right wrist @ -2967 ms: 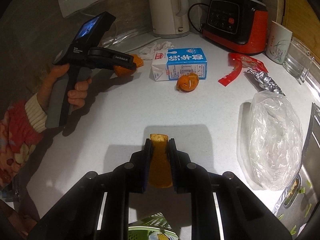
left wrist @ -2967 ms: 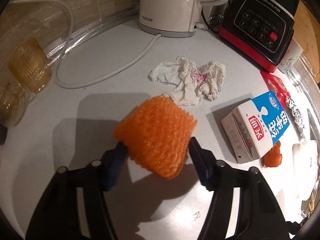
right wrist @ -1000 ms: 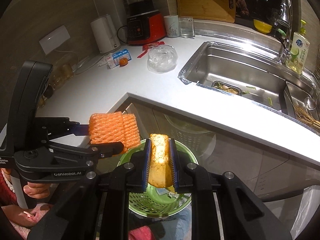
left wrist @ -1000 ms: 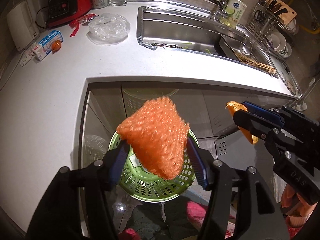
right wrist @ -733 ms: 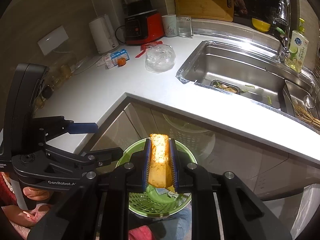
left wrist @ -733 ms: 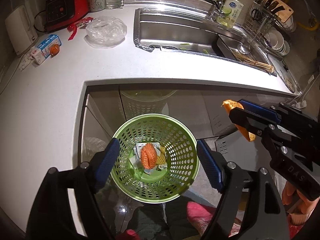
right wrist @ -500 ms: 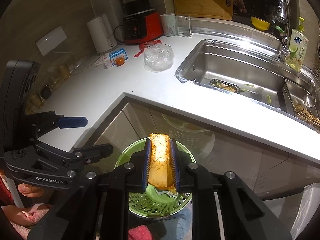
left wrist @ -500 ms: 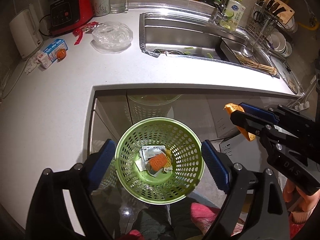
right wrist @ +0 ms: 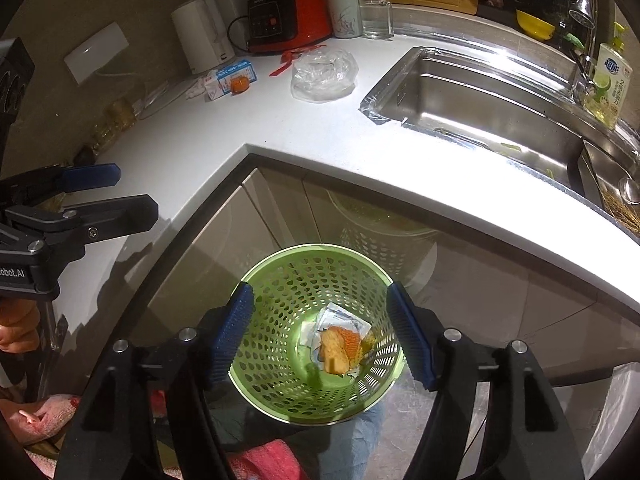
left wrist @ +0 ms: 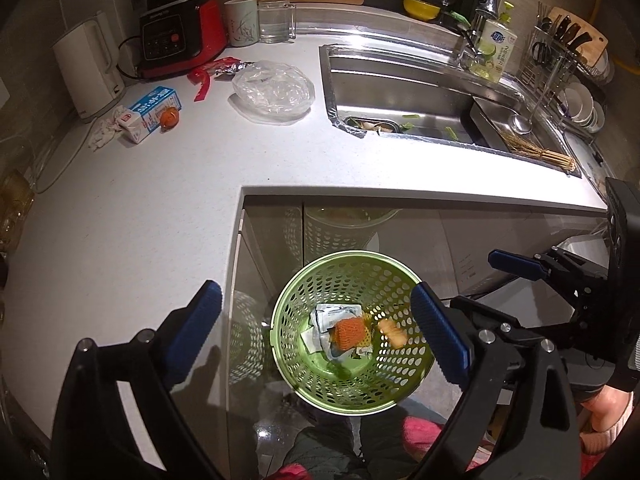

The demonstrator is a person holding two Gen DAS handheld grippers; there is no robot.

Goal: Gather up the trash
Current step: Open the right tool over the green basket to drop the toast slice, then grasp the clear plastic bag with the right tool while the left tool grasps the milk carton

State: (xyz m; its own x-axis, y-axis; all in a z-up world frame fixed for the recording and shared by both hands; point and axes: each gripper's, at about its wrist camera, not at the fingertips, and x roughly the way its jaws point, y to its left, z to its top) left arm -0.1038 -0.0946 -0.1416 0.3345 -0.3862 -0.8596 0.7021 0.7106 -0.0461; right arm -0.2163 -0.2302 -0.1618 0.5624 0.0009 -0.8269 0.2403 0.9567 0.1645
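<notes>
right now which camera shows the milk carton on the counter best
The left wrist view: the milk carton is larger there, its blue side clear, an orange peel beside it. In the right wrist view the carton is farther, smaller, its print unreadable.

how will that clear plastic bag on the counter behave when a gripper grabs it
The clear plastic bag looks thin and crumpled, so it is probably floppy and very light. Its glossy film may slip between the fingers, and it seems to hold nothing, so a push would likely just slide it.
</notes>
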